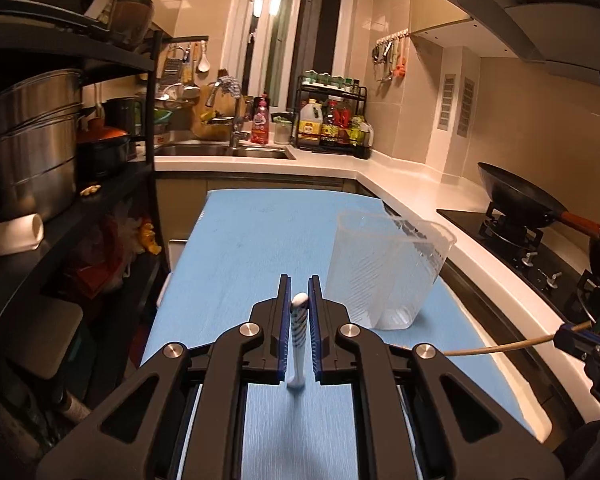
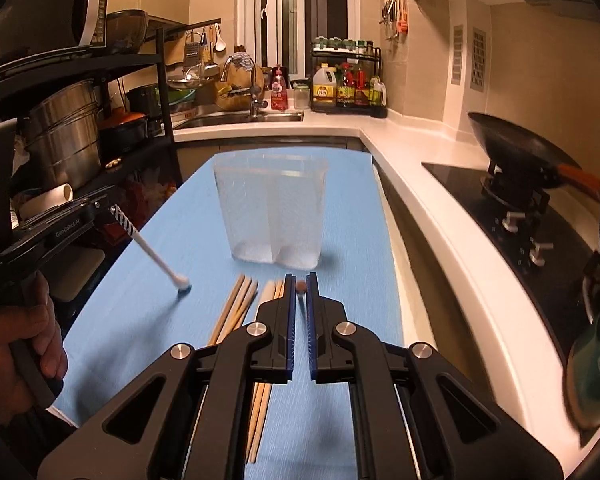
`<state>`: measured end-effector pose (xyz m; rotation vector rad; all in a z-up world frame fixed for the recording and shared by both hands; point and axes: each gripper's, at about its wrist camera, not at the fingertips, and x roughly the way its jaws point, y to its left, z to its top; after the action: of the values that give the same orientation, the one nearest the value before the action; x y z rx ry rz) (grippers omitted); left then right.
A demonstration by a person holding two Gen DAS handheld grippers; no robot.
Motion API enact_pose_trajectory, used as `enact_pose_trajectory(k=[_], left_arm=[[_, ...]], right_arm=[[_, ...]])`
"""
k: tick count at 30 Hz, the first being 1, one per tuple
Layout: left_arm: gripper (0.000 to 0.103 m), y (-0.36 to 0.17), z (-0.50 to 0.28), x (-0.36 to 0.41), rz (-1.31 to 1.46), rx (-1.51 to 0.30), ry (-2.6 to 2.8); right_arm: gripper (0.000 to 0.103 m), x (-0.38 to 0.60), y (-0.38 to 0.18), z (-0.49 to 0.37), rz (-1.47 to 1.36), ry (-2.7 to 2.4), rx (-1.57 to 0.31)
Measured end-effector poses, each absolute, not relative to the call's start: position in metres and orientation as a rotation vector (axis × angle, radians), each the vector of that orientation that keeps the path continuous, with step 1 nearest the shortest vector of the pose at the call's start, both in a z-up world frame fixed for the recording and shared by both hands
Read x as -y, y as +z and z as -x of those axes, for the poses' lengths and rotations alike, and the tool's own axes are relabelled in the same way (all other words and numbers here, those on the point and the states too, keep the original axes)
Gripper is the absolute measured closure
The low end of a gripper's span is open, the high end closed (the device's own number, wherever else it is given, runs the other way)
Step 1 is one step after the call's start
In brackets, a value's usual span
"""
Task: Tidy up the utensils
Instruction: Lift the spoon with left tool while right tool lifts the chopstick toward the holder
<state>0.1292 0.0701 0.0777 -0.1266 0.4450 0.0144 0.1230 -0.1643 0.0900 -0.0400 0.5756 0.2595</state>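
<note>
A clear plastic holder [image 1: 384,268] [image 2: 270,208] with two compartments stands upright on the blue mat [image 1: 252,240] [image 2: 352,300]. My left gripper [image 1: 300,284] [image 2: 110,210] is shut on a white utensil with a black-striped handle [image 1: 299,328] [image 2: 152,256], held above the mat left of the holder, its far end sloping down. My right gripper [image 2: 300,280] [image 1: 564,334] is shut on a single wooden chopstick [image 2: 300,288] [image 1: 496,347], in front of the holder. Several loose wooden chopsticks [image 2: 236,308] lie on the mat under the right gripper.
A black rack with steel pots [image 1: 32,140] stands along the left. A sink [image 1: 220,150] and bottle rack [image 1: 332,120] are at the back. A wok [image 1: 516,200] sits on the hob to the right. A green mug [image 2: 596,364] is near right. A hand [image 2: 16,340] grips the left handle.
</note>
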Motion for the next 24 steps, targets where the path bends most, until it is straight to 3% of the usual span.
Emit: enact_pose_trajectory(k=[24], left_arm=[[0.097,0.133,-0.179,-0.060,0.103,-0.558,-0.154]], right_arm=[[0.098,0.163,0.178,-0.186,0.034,0.320,-0.596]])
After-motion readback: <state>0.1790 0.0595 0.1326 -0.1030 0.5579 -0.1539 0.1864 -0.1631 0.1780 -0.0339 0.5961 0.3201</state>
